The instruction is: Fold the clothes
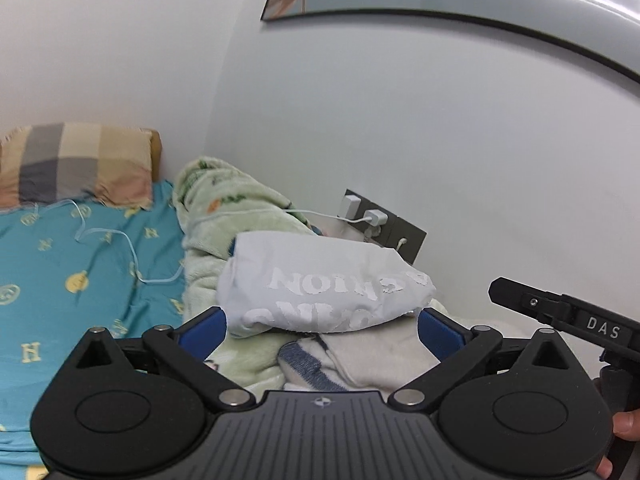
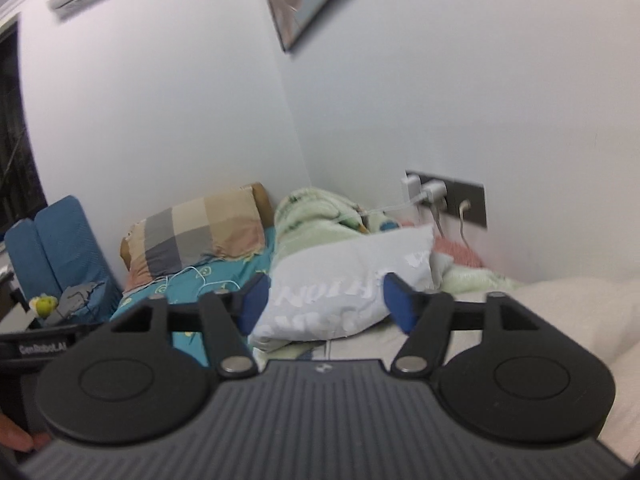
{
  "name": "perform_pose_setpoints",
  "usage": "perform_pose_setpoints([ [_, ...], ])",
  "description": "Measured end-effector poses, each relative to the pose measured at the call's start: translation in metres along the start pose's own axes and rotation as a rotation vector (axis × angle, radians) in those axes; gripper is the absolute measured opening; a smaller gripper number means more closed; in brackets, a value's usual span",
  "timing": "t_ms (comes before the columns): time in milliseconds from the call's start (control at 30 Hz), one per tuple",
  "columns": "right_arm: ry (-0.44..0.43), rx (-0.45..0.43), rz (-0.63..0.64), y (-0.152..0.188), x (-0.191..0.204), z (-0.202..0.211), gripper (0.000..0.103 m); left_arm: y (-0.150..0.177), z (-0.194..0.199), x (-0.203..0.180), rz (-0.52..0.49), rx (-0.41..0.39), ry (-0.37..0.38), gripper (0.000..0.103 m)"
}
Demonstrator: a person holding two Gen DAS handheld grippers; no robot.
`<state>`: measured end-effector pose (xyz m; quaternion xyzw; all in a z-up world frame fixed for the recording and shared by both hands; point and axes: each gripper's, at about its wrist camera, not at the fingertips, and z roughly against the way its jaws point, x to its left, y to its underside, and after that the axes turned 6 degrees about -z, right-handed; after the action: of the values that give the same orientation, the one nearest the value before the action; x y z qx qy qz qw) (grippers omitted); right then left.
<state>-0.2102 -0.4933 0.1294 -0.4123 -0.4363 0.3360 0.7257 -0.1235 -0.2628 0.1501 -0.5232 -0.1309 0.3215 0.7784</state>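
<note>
Both claws empty. Your left claw [image 1: 322, 330] stands at its widest, blue pads well apart, nothing between them. Your right claw [image 2: 322, 300] is parted somewhat less, also holding nothing.

Landmark: the folded white T-shirt [image 1: 320, 284] with pale lettering. It lies just beyond both claws as a compact bundle, lettering upside down in the left wrist view, resting on the cream garment [image 1: 384, 356] with a blue-striped edge, which lies nearer you than the shirt. Neither claw touches it. Your right-hand gripper body [image 1: 576, 320] shows to the shirt's right.

Behind and left of the shirt, the pale green blanket [image 1: 212, 204] is heaped against the wall corner. Left of that, teal bed sheet [image 1: 80, 280] with a thin white cable [image 1: 120, 240] loose across it. Farther back, the checked pillow [image 1: 76, 164]. Behind the shirt on the wall, a socket plate [image 1: 384, 224] with chargers plugged in.

Judgement: this shirt looks finished; the step in hand is likely moving to the next piece. The right wrist view is blurred, so settle your hands before reaching. Take the cream garment by two outer corners, keep clear of the shirt so the bundle stays intact, and avoid snagging the charger leads.
</note>
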Motion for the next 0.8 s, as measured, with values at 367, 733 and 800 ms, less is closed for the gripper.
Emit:
perform_pose_setpoints([
  [367, 0.022, -0.064, 0.092, 0.047, 0.044, 0.044, 0.091, 0.031, 0.075, 0.001, -0.08, -0.074, -0.089, 0.103],
  [733, 0.031, -0.072, 0.117, 0.062, 0.055, 0.048, 0.091, 0.049, 0.091, 0.008, -0.093, -0.088, -0.183, 0.103],
  [800, 0.034, -0.069, 0.118, 0.063, 0.055, 0.047, 0.091, 0.048, 0.091, 0.007, -0.099, -0.088, -0.194, 0.103],
])
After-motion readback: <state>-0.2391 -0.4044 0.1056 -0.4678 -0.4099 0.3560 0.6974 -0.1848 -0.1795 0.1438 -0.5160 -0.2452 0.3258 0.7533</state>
